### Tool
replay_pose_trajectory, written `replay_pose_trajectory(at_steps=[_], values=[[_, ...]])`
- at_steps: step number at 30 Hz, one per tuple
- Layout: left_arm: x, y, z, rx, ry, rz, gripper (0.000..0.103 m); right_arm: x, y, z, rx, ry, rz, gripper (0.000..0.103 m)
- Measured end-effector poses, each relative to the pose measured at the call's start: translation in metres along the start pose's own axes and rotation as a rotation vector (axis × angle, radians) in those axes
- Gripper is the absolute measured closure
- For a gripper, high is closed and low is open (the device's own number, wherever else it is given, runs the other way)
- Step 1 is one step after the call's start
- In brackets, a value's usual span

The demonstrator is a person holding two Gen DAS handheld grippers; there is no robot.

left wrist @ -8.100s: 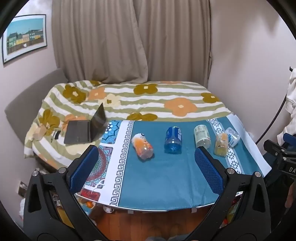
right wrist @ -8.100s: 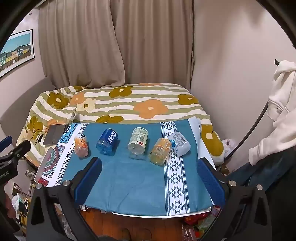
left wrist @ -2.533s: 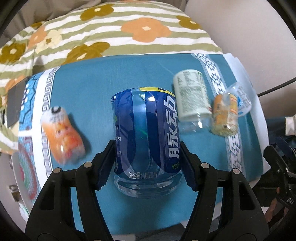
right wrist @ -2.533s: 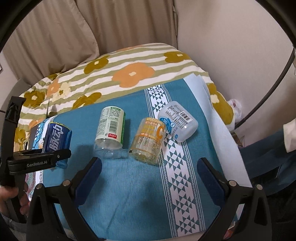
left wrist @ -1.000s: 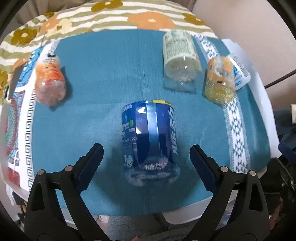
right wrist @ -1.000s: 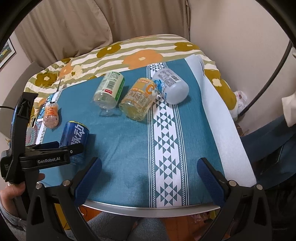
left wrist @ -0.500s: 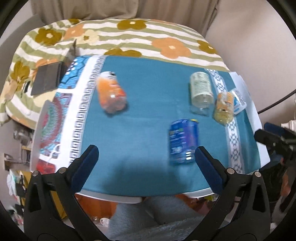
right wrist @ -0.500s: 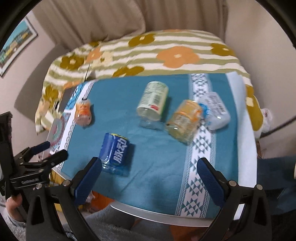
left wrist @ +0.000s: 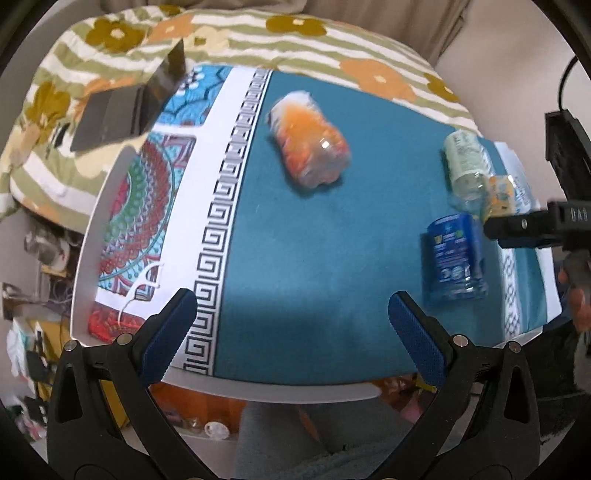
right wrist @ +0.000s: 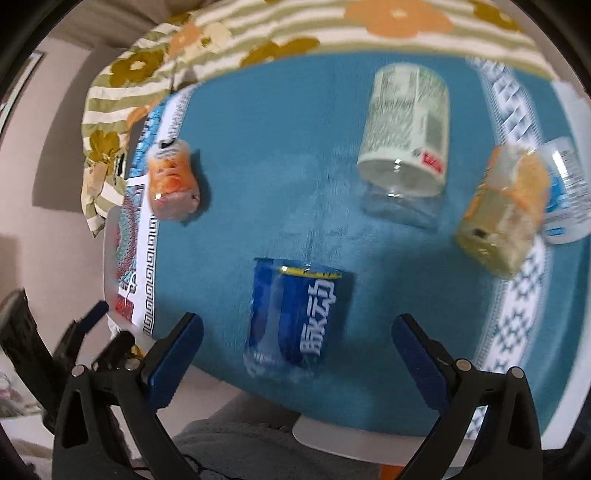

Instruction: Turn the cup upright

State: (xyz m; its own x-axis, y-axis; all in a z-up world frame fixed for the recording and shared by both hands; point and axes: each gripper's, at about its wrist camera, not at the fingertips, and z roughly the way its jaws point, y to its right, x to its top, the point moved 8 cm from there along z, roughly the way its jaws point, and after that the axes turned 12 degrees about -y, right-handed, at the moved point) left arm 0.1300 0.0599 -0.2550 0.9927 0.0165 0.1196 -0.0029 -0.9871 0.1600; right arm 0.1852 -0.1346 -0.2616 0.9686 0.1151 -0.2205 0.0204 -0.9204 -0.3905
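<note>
Left gripper (left wrist: 291,317): jaws spread wide, blue-padded, holding nothing, touching nothing, poised over the near edge of the teal-clothed surface (left wrist: 306,236). Ahead of these jaws and slightly right, an orange-labelled clear plastic cup (left wrist: 308,142) lying on its side, blurred. Well off to the right of the jaws, a blue-labelled clear plastic cup (left wrist: 456,256) standing on the cloth, beside the black tip of the other tool. Beyond it, a pale green-labelled clear cup (left wrist: 467,166) on its side, and a yellow-orange cup (left wrist: 500,194) partly hidden.

Right gripper (right wrist: 297,339): jaws likewise spread wide, gripping nothing. Between them and just ahead, the blue-labelled cup (right wrist: 295,315) with white characters on its wrap, standing apart from both pads; whether rim-up or base-up, cannot tell through the blur. Contents: none visible in any cup. Farther ahead and right of the jaws, the pale green-labelled cup (right wrist: 406,144) on its side; farther right, the yellow-orange cup (right wrist: 502,210) on its side, touching a white-and-blue-labelled clear cup (right wrist: 567,192). Ahead and left of the jaws, the orange-labelled cup (right wrist: 173,184) near the patterned cloth border. Behind the surface, a bed under a striped floral blanket (right wrist: 280,33).
</note>
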Motion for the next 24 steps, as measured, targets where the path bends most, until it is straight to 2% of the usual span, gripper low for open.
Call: replay_pose_trajectory(at_steps=[3,8,11,16,22,24], values=[[0.0,-0.009,0.01,0.005,-0.018,-0.005,0.0,0.01,0.003,0.013,0.024,-0.053,0.026,0.003],[0.003,-0.017,0.023,-0.021,-0.04,-0.035,0.0,0.02,0.002,0.029,0.024,-0.127,0.029,0.013],[0.006,-0.02,0.029,-0.028,-0.045,-0.044,0.0,0.023,0.008,0.034,0.037,-0.152,0.046,0.018],[0.008,-0.019,0.033,-0.04,-0.052,-0.046,0.0,0.028,0.015,0.034,0.069,-0.165,0.077,0.021],[0.008,-0.016,0.036,-0.042,-0.061,-0.044,0.0,0.03,0.011,0.04,0.103,-0.188,0.075,0.047],[0.008,-0.016,0.034,-0.042,-0.06,-0.042,0.0,0.029,0.011,0.038,0.102,-0.181,0.07,0.047]])
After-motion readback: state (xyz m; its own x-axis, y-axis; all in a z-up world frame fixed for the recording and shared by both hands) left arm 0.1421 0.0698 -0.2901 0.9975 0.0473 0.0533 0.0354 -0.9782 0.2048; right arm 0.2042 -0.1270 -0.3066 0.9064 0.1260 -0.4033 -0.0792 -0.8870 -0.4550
